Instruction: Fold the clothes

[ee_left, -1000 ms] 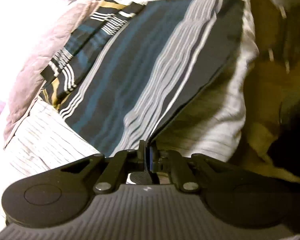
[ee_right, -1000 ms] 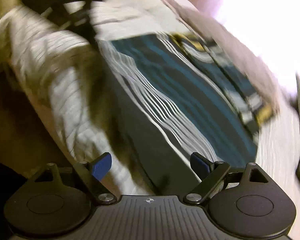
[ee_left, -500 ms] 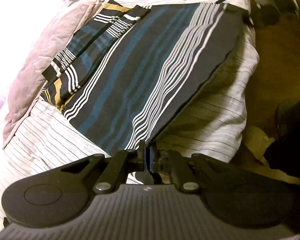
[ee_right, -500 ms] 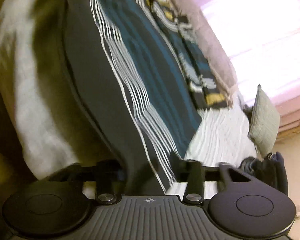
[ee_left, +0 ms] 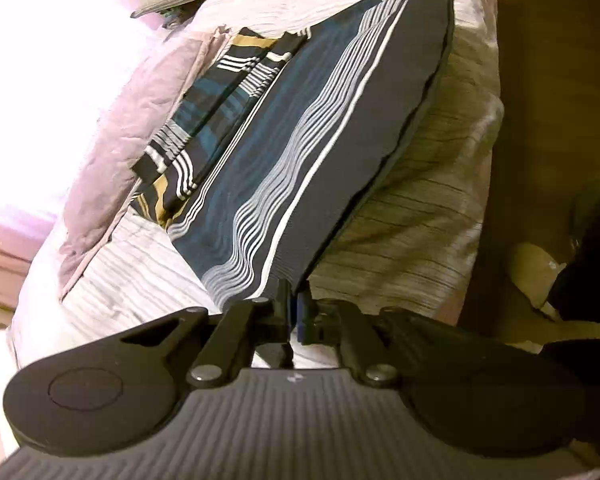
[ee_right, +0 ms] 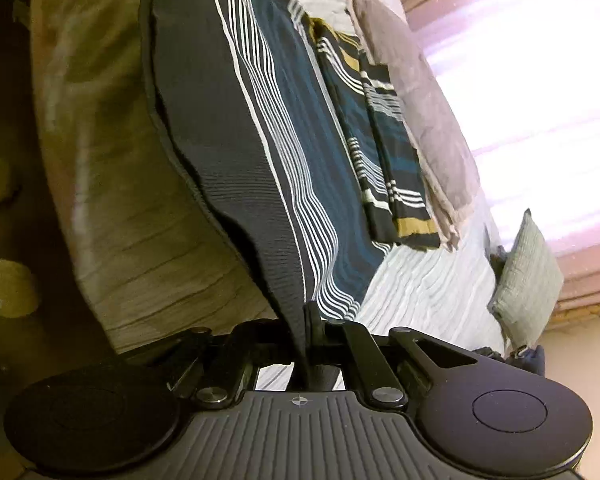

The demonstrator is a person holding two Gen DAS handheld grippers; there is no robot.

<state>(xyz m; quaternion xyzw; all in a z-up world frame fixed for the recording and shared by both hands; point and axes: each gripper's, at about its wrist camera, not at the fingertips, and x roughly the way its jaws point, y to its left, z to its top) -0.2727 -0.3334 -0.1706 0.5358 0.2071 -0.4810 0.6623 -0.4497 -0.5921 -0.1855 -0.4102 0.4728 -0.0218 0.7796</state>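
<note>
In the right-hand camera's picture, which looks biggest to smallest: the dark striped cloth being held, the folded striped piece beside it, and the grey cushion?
1. Dark striped cloth, clearly largest, though it is nearest the camera.
2. Folded striped piece.
3. Grey cushion, smallest, but farther off.

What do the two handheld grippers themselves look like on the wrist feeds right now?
Both look alike. The left gripper and right gripper are matte black, with a grey ribbed centre plate bearing a small cross mark, a round black disc housing on each side, and silver pivot screws on the linkage arms. A blue pad shows inside the left fingers. No cables or sleeves are visible.
</note>
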